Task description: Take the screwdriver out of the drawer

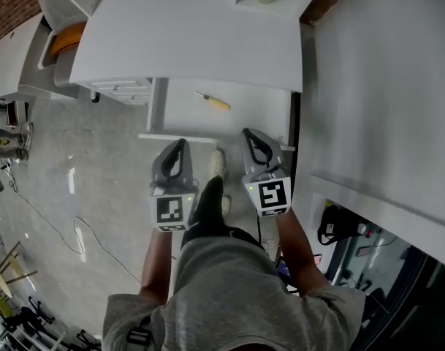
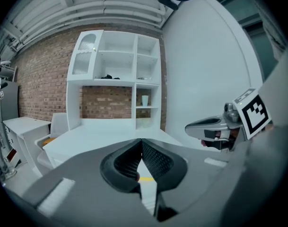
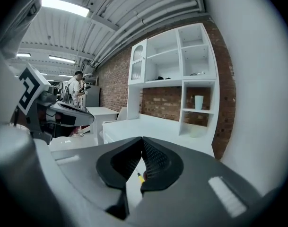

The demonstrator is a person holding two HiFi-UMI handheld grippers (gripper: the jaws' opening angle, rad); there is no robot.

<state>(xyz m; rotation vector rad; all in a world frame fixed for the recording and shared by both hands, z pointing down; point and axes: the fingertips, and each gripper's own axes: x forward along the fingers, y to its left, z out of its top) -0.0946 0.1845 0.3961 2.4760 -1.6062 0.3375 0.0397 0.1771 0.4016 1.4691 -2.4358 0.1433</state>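
White desktop (image 1: pixel 185 35) across the top of the head view, overhanging the back of the open drawer (image 1: pixel 260 114), whose floor is bared for reaching in from the front. Just short of the drawer's front edge, side by side and near each other, left gripper (image 1: pixel 180 144) and right gripper (image 1: pixel 249 133), both angled slightly down toward the opening. Jaws of each pressed together on nothing; probably an approach posture, needing a spread before any grab. Left of the middle of the drawer floor, lying flat and clear of the walls, the yellow-handled screwdriver (image 1: pixel 212 102), untouched, visible past both sets of jaw tips.
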